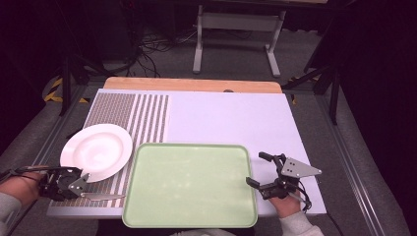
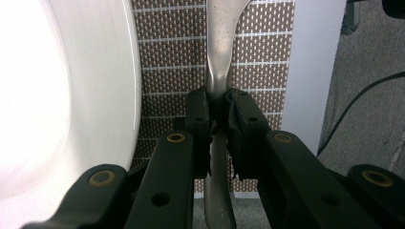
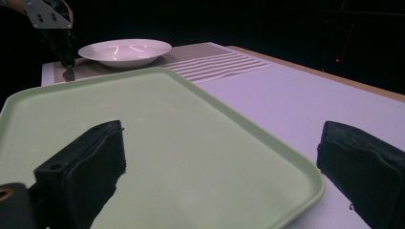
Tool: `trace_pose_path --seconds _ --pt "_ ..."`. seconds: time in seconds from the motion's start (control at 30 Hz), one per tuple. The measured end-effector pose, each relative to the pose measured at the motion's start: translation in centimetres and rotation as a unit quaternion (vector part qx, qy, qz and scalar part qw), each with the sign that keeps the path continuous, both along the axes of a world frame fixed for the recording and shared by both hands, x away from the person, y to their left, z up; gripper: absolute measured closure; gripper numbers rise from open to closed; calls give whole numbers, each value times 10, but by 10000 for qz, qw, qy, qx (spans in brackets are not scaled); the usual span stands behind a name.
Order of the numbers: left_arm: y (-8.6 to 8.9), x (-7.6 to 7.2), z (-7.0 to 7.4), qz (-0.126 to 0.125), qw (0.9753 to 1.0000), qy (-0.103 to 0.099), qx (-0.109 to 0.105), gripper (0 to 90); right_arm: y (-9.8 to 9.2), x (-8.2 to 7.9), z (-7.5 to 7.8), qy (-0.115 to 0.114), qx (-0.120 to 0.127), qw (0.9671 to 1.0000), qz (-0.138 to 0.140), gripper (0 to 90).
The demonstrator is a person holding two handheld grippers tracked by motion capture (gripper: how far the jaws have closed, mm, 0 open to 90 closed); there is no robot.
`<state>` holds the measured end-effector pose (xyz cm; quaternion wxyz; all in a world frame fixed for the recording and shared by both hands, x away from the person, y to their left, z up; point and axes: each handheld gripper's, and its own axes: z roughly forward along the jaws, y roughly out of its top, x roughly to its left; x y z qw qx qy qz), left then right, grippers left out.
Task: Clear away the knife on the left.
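A silver table knife lies low over the striped brown placemat at the table's front left, just in front of a white plate. My left gripper is shut on the knife, its pads pinching the narrow part of the metal, with the plate right beside it. A pale green tray lies empty at the front centre. My right gripper stands open at the tray's right edge; one jaw is over the tray, the other over the white table.
The white table top stretches behind the tray, with a wooden strip along its far edge. The placemat and plate lie beyond the tray. Cables and a desk frame stand on the floor beyond.
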<state>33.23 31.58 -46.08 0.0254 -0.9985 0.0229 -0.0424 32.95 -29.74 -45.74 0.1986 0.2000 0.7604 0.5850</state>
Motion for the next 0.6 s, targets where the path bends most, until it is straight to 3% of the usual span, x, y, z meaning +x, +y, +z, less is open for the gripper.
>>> trace_pose_path --seconds 0.17,0.27,0.37,0.6 --pt "1 -1 -1 7 10000 -7 -82 802 0 0 0 -4 0 10000 -5 31" --pt "0 -2 1 -11 10000 -51 67 802 -1 0 0 -3 10 10000 -5 31" --pt "2 -2 2 36 10000 -41 41 801 0 0 0 -4 9 10000 -7 31" --pt "7 -3 17 308 9990 -196 -245 802 -1 0 1 -27 27 10000 -24 31"
